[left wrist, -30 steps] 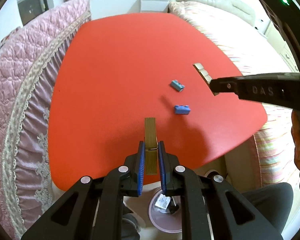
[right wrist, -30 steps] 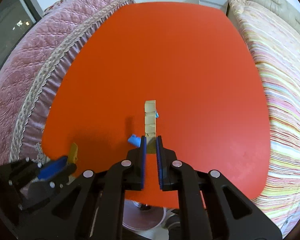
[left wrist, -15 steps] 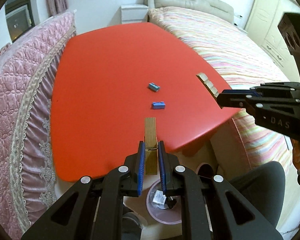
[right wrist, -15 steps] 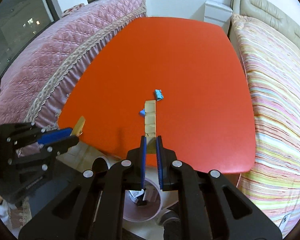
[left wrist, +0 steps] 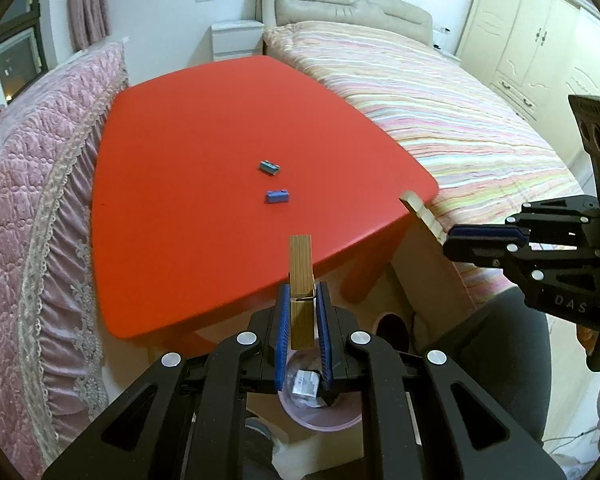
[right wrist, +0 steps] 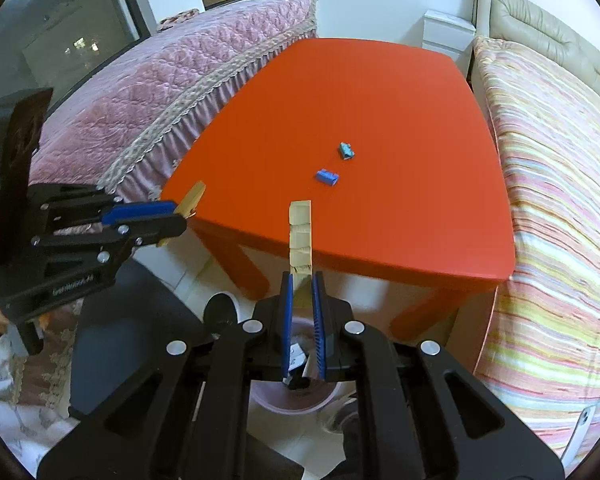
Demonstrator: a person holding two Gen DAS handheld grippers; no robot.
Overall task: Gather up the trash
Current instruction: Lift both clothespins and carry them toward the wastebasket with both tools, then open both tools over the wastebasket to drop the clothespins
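Observation:
My left gripper (left wrist: 302, 300) is shut on a wooden clothespin (left wrist: 301, 280) and holds it off the near edge of the red table (left wrist: 204, 152), above a pink trash bin (left wrist: 320, 408) on the floor. My right gripper (right wrist: 301, 286) is shut on a pale notched wooden strip (right wrist: 301, 236), also above the pink bin (right wrist: 296, 396). Two small blue bricks (left wrist: 277, 196) (left wrist: 269, 167) lie on the table; they also show in the right wrist view (right wrist: 327, 177) (right wrist: 346, 150). The right gripper shows in the left wrist view (left wrist: 446, 236), the left gripper in the right wrist view (right wrist: 176, 212).
A pink quilted bed (left wrist: 28, 184) flanks the table's left, a striped bed (left wrist: 440, 112) its right. A white nightstand (left wrist: 236, 40) stands behind the table. The bin holds some scraps (left wrist: 306, 382). A dark chair seat (right wrist: 140, 344) is near the bin.
Both grippers have pulled back from the table and risen, carrying the clothespin and the strip to above the pink bin. The blue bricks have not moved.

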